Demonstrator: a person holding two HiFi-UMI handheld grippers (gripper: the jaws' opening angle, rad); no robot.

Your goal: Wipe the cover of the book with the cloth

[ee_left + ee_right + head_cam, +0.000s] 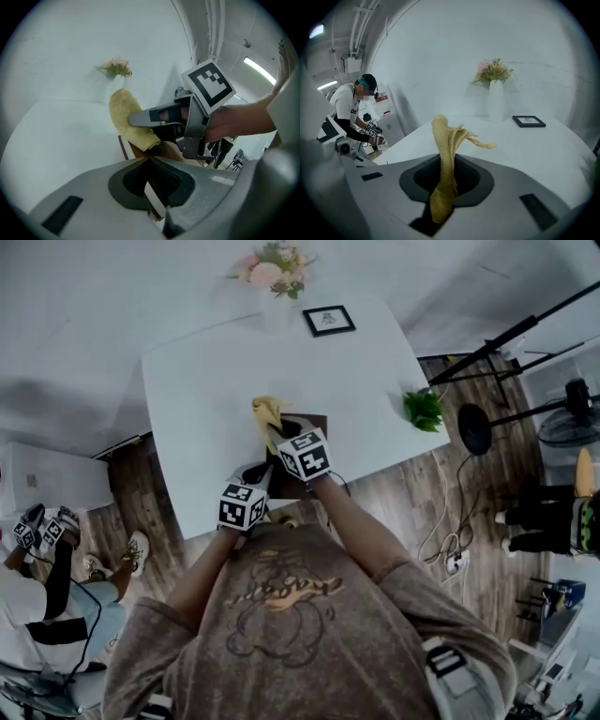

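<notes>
Nearest the person, the left gripper [151, 176] has its fingers closed on the near edge of the book [136, 150], pinning it to the counter [206, 399]. The book's long axis runs away from the person. Just beyond, the right gripper [446, 183] clamps the yellow cloth [443, 140], whose free end seems to rest on the cover's far left part, so a wipe would probably draw back toward the left fingers. Farther off, well clear, stand a picture frame [328, 320] and a vase of flowers [274, 273].
</notes>
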